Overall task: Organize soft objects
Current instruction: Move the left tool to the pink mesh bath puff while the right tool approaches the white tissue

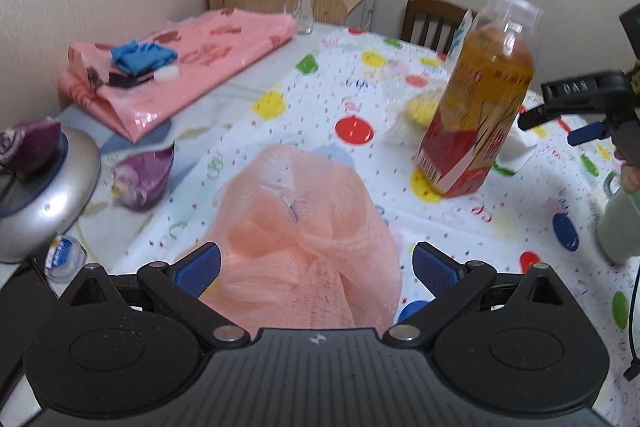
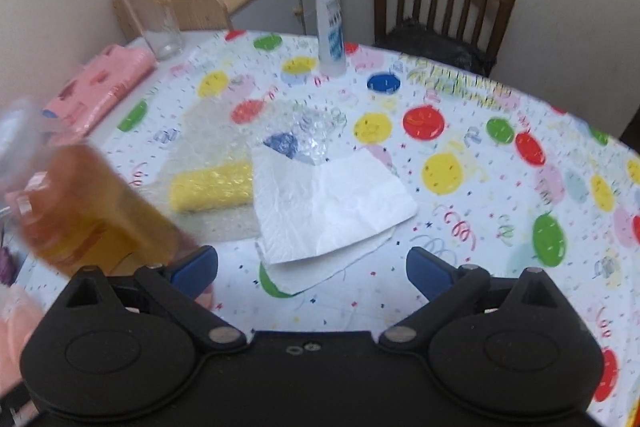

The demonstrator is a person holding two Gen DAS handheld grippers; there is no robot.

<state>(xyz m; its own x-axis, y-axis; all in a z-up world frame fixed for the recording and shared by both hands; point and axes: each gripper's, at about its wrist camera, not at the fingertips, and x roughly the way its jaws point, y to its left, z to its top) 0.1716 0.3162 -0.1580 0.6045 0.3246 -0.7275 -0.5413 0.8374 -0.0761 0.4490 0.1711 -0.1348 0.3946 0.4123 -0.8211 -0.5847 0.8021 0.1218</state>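
While the white tablecloth with coloured dots (image 2: 460,131) spreads under both my tools and covers most of the round table, I hold my left gripper (image 1: 316,267) low and level over its near edge, blue pads spread wide apart. Between those pads, touching neither, lies the peach mesh bath pouf (image 1: 304,227), bunched on the cloth. Toward the far left corner, a folded pink plastic sheet (image 1: 188,67) carries a crumpled blue cloth (image 1: 140,57). Right of the pouf stands a tall clear bottle of amber liquid with a red label (image 1: 476,107), upright on the cloth.

My right gripper (image 2: 312,271) hovers above the cloth farther right, tilted down, its blue pads also apart and gripping nothing. Ahead of it lies a creased white paper napkin (image 2: 332,203), overlapping a sheet of clear bubble wrap (image 2: 224,143). A yellow sponge roll (image 2: 210,187) rests under that wrap, just left of the napkin. A white tube with blue print (image 2: 330,27) stands near the far edge.
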